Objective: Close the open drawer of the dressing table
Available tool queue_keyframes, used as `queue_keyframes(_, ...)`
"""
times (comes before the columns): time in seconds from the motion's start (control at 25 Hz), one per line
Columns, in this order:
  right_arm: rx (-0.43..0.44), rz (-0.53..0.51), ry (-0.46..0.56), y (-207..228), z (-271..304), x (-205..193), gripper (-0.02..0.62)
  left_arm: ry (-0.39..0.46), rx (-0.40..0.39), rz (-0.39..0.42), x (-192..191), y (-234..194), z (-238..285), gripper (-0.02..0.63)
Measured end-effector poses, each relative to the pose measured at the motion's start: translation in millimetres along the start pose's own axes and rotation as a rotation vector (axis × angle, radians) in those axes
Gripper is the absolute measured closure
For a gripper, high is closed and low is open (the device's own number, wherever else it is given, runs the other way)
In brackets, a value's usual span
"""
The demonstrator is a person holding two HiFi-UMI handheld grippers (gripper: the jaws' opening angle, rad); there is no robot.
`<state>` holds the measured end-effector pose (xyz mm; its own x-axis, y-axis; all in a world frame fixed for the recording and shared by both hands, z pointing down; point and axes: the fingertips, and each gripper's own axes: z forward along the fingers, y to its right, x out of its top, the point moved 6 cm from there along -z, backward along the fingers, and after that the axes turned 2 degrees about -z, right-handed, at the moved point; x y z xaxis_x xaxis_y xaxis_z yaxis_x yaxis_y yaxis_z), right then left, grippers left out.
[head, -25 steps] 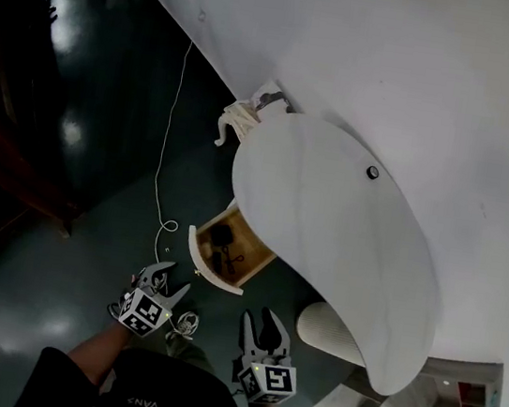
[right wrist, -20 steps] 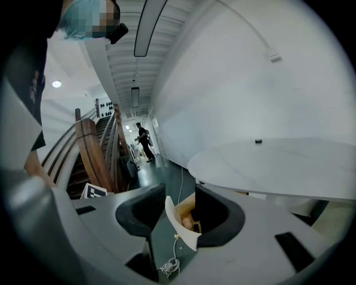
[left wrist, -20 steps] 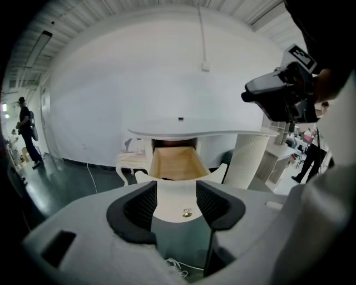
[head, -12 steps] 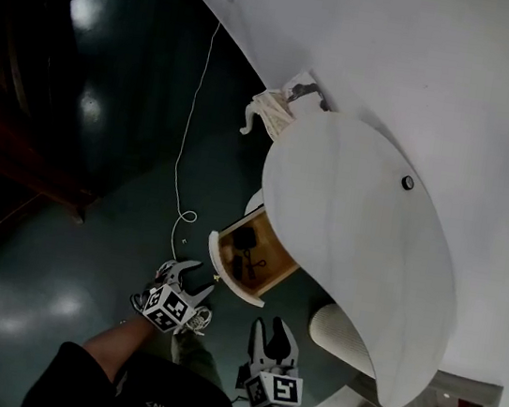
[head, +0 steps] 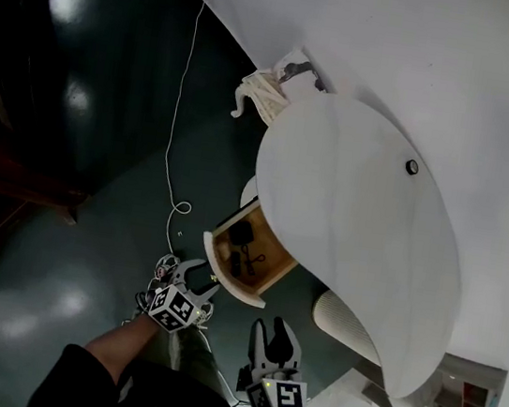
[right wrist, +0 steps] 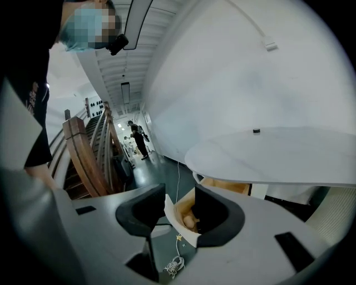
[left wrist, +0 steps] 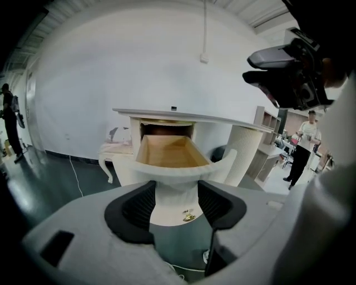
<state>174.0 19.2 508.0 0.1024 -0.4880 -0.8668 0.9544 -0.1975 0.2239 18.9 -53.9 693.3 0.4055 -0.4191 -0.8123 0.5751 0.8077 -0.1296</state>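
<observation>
The white dressing table (head: 357, 213) has one wooden drawer (head: 245, 251) pulled out, with dark items lying inside. Its curved white front (left wrist: 175, 192) carries a small gold handle (left wrist: 189, 215). My left gripper (head: 190, 280) hangs just short of that front, low and aimed at it. Its jaws (left wrist: 177, 205) are opening, with only air between the pads and the drawer front seen beyond them. My right gripper (head: 276, 336) is open and empty, off the drawer's right corner. In the right gripper view that corner (right wrist: 181, 214) shows through the gap of the right gripper (right wrist: 179, 216).
A white cable (head: 177, 120) trails over the dark floor to a coil near the drawer. A carved white stool (head: 257, 94) stands beyond the table, and a ribbed white pedestal (head: 346, 321) under it. A wooden staircase (right wrist: 83, 161) and a standing person (left wrist: 303, 147) are further off.
My left gripper has sunk and come closer to the drawer front, its jaws a little wider. The right gripper has drifted slightly toward the drawer's corner. The drawer itself has not moved.
</observation>
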Motion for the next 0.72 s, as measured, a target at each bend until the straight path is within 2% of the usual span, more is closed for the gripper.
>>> queue_keyframes(0.72, -0.083, 0.040, -0.001, 11.1, 15.9, 0.0, 0.426, 0.069, -0.057, -0.011, 28.7, -17.2, 40.4, 0.373)
